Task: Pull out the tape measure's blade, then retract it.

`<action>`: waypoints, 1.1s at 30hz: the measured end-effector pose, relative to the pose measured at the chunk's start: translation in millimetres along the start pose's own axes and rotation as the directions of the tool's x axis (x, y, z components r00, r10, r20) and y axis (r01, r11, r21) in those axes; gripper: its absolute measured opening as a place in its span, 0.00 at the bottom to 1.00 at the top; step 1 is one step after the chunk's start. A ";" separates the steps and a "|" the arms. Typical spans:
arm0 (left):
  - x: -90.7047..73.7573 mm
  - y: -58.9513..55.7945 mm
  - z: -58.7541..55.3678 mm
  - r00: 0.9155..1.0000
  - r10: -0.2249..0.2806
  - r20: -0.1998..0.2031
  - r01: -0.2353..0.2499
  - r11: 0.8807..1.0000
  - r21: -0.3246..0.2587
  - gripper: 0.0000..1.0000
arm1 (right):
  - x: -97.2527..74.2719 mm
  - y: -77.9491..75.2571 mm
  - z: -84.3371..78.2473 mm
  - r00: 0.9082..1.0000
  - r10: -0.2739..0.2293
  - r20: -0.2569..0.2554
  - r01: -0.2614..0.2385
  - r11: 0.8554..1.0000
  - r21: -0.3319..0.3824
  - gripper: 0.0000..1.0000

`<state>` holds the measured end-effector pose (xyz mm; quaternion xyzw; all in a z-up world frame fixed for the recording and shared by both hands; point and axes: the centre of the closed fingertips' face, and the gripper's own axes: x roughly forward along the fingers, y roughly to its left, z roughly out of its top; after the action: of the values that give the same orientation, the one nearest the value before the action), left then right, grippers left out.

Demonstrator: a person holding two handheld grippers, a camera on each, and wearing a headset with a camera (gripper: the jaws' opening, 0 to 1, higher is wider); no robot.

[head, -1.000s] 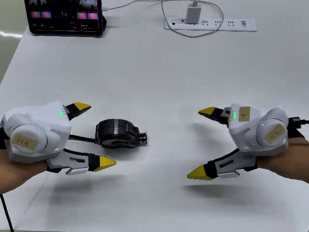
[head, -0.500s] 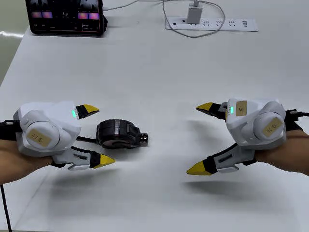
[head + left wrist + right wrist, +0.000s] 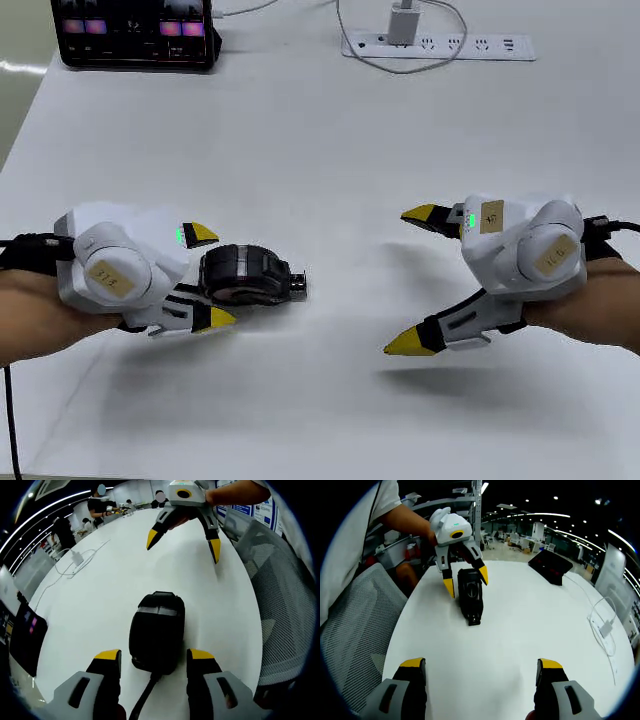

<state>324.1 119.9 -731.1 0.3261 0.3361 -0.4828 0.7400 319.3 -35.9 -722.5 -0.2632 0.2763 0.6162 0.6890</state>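
Tape measure: The black tape measure (image 3: 245,275) lies on its side on the white table (image 3: 320,150). Its blade is wound in and its front end points at your right gripper (image 3: 411,278).
Left jaws: Your left gripper (image 3: 154,655) has its jaws apart, with one yellow tip on each side of the tape measure's back end. A black cord (image 3: 146,695) runs back between them.
Right jaws: They are wide open, holding nothing, well apart from the tape measure.
Writing: The yellow stickers (image 3: 552,257) on both grippers have marks too small to read.
Around: A power strip (image 3: 440,47) with a white plug and a dark screen (image 3: 135,30) sit at the far edge.

black tape measure (image 3: 244,275), lying flat, blade retracted
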 end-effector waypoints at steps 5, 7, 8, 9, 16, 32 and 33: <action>2.8 1.1 1.3 1.000 -0.017 -0.010 0.017 1.000 0.005 0.40 | 2.0 0.1 0.3 1.000 0.006 -0.004 -0.006 1.000 -0.008 0.90; 4.6 1.1 1.0 0.999 -0.030 -0.024 0.030 1.000 0.008 0.37 | 2.2 -1.1 1.8 1.000 0.001 0.002 -0.001 1.000 -0.011 0.91; 6.1 1.8 0.0 0.999 -0.031 -0.032 0.031 0.999 0.008 0.37 | 2.2 -1.7 3.6 1.000 0.001 0.010 -0.001 1.000 -0.006 0.91; 6.3 1.3 -0.1 0.999 -0.035 -0.034 0.036 0.999 0.012 0.37 | 2.2 -2.1 4.4 1.000 0.001 0.013 -0.001 1.000 -0.004 0.91; 8.3 -1.0 -2.7 0.997 -0.058 -0.059 0.058 0.998 0.001 0.33 | 5.1 -2.0 7.0 1.000 0.007 0.020 -0.006 1.000 -0.008 0.90; 8.9 -4.2 -7.3 0.991 -0.095 -0.095 0.089 0.994 -0.059 0.30 | 15.7 -2.3 20.7 0.998 0.033 0.054 -0.032 0.999 -0.017 0.89; 8.9 -4.7 -7.3 0.990 -0.096 -0.099 0.090 0.994 -0.058 0.30 | 17.2 -3.0 22.3 0.998 0.034 0.059 -0.034 0.999 -0.014 0.88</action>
<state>321.2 119.9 -743.2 0.3141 0.4010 -0.4904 0.7072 325.0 -8.3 -718.8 -0.2447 0.2560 0.6372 0.6845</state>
